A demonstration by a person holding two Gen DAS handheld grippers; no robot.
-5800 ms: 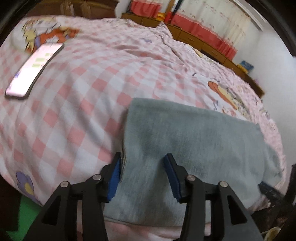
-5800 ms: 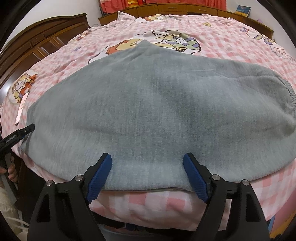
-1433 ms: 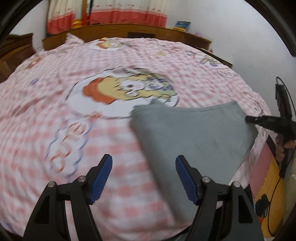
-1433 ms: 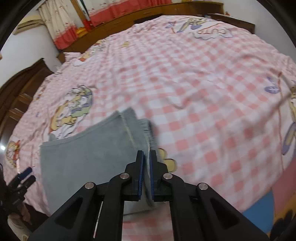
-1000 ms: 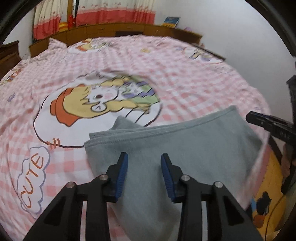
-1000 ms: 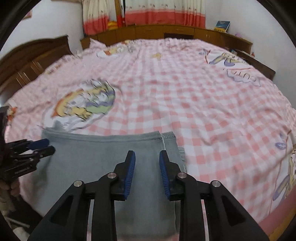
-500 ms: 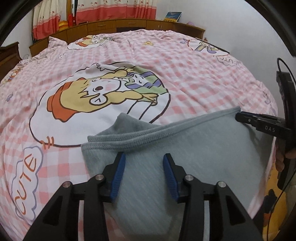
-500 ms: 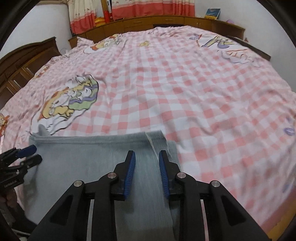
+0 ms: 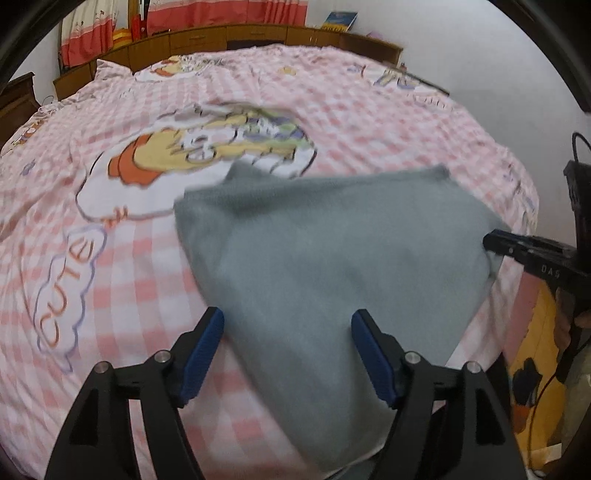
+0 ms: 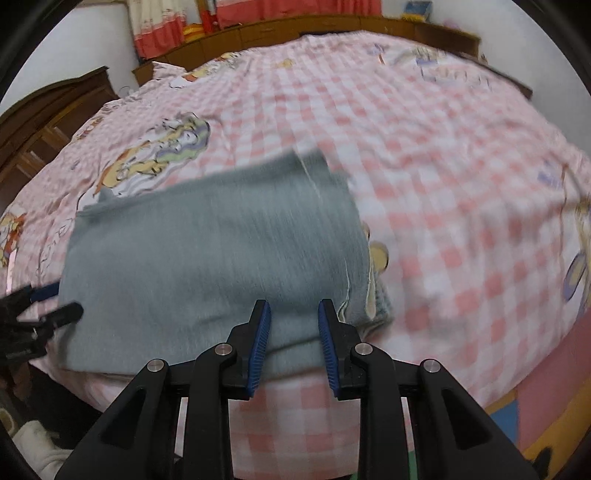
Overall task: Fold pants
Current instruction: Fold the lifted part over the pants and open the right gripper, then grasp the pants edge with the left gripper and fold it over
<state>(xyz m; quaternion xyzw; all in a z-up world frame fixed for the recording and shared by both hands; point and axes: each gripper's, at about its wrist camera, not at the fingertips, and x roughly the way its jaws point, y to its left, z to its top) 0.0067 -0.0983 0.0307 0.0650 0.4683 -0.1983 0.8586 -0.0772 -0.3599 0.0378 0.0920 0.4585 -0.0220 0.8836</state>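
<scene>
The grey pants [image 9: 332, 254] lie folded into a compact rectangle near the front edge of the pink checked bed [image 9: 122, 266]. My left gripper [image 9: 287, 349] is open wide and empty, just in front of the pants' near edge. In the right wrist view the pants [image 10: 207, 258] lie ahead, waistband end to the right. My right gripper [image 10: 294, 339] is open with a narrow gap and holds nothing, at the pants' near edge. Each gripper shows in the other's view, the right one [image 9: 532, 254] and the left one [image 10: 40, 317].
A cartoon print [image 9: 207, 147] lies on the sheet behind the pants. A wooden headboard and cabinets [image 10: 48, 118] stand to the left, low wooden cabinets and red curtains [image 9: 221, 33] at the back. The bed edge drops to a colourful floor mat [image 10: 535, 417].
Both grippers have pulled back from the folded pants. The left jaws have opened much wider. The right jaws have opened a little more.
</scene>
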